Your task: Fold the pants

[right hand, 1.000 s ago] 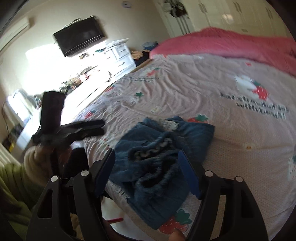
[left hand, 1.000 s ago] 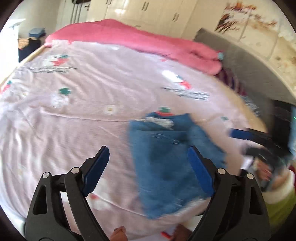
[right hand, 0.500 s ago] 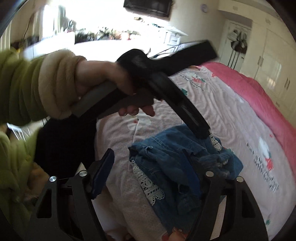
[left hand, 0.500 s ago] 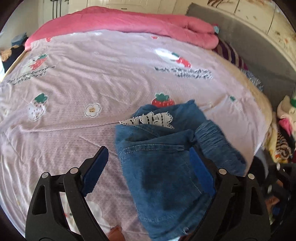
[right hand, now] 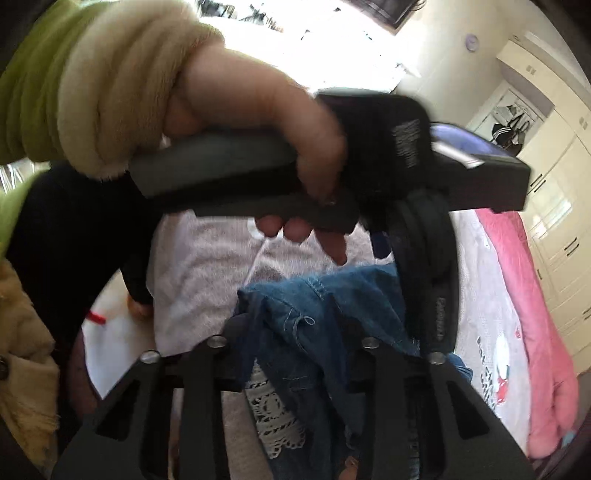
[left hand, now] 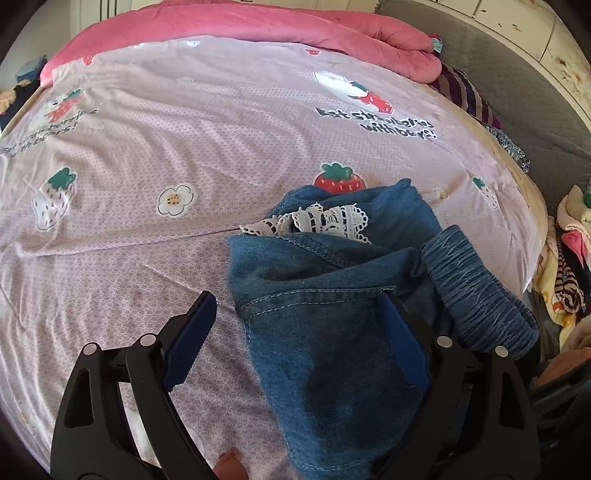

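Blue denim pants [left hand: 332,314] with white lace trim lie bunched in a heap near the bed's [left hand: 184,147] near edge.

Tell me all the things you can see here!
pants: one, blue denim with white lace, crumpled at bed's near edge
bedsheet: one, lilac with strawberries, covering bed
blanket: one, pink, bed's far end
clothes pile: one, mixed colours, beside bed
wardrobe: one, cream, beyond bed
left gripper: black, blue pads, jaws open over pants
right gripper: black, jaws pinching pants
left hand: green sleeve, holding left gripper
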Available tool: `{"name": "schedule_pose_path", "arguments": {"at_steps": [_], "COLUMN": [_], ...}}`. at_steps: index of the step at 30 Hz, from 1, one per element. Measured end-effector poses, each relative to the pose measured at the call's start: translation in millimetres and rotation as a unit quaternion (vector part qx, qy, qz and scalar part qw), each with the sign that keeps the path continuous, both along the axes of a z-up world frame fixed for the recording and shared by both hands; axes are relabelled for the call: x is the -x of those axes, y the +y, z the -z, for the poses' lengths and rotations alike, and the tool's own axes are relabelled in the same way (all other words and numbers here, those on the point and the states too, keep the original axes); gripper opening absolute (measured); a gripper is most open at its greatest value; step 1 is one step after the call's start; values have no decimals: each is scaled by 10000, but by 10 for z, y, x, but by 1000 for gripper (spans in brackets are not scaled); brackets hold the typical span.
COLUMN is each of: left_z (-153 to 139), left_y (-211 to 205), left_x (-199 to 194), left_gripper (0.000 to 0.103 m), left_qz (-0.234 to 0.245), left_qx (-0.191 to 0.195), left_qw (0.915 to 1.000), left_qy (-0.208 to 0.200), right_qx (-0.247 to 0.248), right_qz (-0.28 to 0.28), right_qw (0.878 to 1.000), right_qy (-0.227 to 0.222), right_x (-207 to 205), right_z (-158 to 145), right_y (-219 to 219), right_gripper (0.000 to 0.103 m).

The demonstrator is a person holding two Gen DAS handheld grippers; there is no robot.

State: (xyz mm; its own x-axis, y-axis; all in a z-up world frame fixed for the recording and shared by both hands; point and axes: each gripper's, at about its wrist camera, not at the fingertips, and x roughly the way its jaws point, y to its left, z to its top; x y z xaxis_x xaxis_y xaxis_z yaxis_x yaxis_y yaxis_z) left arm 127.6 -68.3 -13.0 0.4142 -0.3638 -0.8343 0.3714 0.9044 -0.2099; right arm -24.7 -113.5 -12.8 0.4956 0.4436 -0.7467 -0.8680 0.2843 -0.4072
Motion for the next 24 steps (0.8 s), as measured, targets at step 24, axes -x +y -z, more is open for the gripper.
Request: {"name": "schedule_pose_path", "arguments": {"at_steps": [24], "left_z": [111], "left_y": [-143], "left_x": [-127], "left_gripper": [81], "left_qz": [187], "left_qx": [-188], "left_qw": [9996], "left_qy": [107], "right_qx": [-450], "right_qz": [-529], "right_qw": [9974], "right_qy": [-208], "right_x": [392], "right_z": [-108], "right_y": [-171], "right_gripper": [13]}}
